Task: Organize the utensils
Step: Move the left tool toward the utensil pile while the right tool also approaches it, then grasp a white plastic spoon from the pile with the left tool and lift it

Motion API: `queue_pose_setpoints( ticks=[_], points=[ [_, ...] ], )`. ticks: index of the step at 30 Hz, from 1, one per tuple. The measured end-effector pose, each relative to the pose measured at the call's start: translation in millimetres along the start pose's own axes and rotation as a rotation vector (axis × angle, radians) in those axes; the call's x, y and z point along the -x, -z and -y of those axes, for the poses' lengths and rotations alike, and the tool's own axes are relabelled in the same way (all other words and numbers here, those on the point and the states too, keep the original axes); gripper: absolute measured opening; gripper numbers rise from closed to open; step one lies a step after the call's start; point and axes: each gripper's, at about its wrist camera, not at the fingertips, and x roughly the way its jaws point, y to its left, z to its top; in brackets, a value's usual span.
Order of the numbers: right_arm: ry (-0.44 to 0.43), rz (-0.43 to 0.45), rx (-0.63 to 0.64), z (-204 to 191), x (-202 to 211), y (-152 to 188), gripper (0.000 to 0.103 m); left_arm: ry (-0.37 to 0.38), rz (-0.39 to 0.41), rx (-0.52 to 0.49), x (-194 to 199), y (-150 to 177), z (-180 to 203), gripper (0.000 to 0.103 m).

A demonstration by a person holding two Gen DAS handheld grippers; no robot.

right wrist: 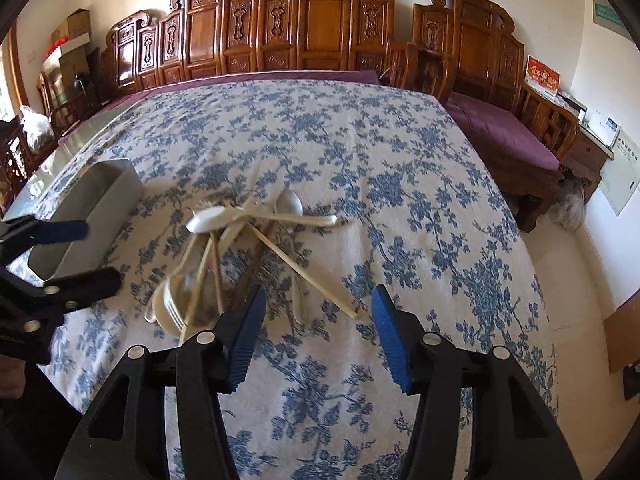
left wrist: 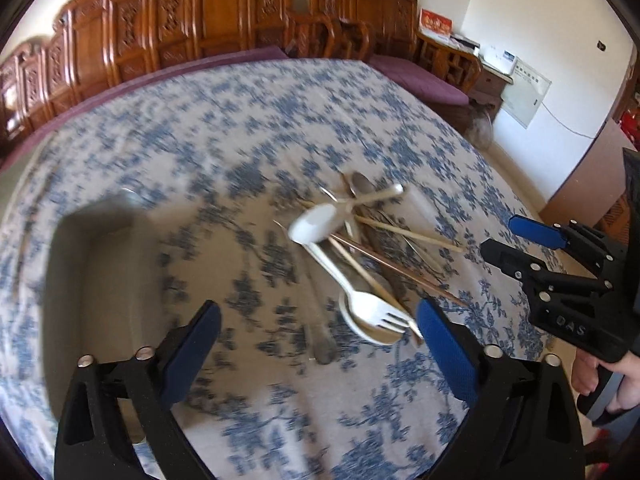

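A loose pile of utensils lies on the blue-flowered tablecloth (left wrist: 256, 120): a white plastic fork (left wrist: 376, 308), a white spoon (left wrist: 316, 226), a metal spoon (left wrist: 362, 184) and several chopsticks (left wrist: 408, 232). My left gripper (left wrist: 318, 312) hangs open over the pile's near end, with nothing between its pads. The right gripper (right wrist: 319, 294) is open too, above the near tips of the chopsticks (right wrist: 312, 276), beside the white spoon (right wrist: 208, 218) and metal spoon (right wrist: 289, 202). Each gripper appears in the other's view: the right gripper (left wrist: 500, 234) and the left gripper (right wrist: 100, 254).
A grey rectangular box (left wrist: 60, 280) stands open-topped left of the pile, and its wall (right wrist: 104, 216) sits behind the left gripper. Carved wooden benches (right wrist: 320, 40) with purple cushions line the far side. The table edge (right wrist: 536, 280) drops off to the right.
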Motion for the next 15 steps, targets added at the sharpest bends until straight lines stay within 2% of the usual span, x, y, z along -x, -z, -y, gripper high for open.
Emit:
queue_pose_setpoints(
  ticks=[4, 5, 10, 15],
  points=[
    [0.002, -0.003, -0.008, 7, -2, 5, 0.057, 0.059, -0.053, 0.043, -24, 1, 6, 0.071],
    [0.002, -0.002, -0.008, 7, -1, 5, 0.057, 0.064, -0.056, 0.049, -27, 0, 7, 0.070],
    [-0.013, 0.017, -0.020, 9, 5, 1, 0.057, 0.105, -0.073, 0.109, -41, -5, 8, 0.047],
    [-0.019, 0.025, -0.010, 5, 9, -1, 0.057, 0.119, -0.106, 0.155, -53, -6, 7, 0.038]
  ],
)
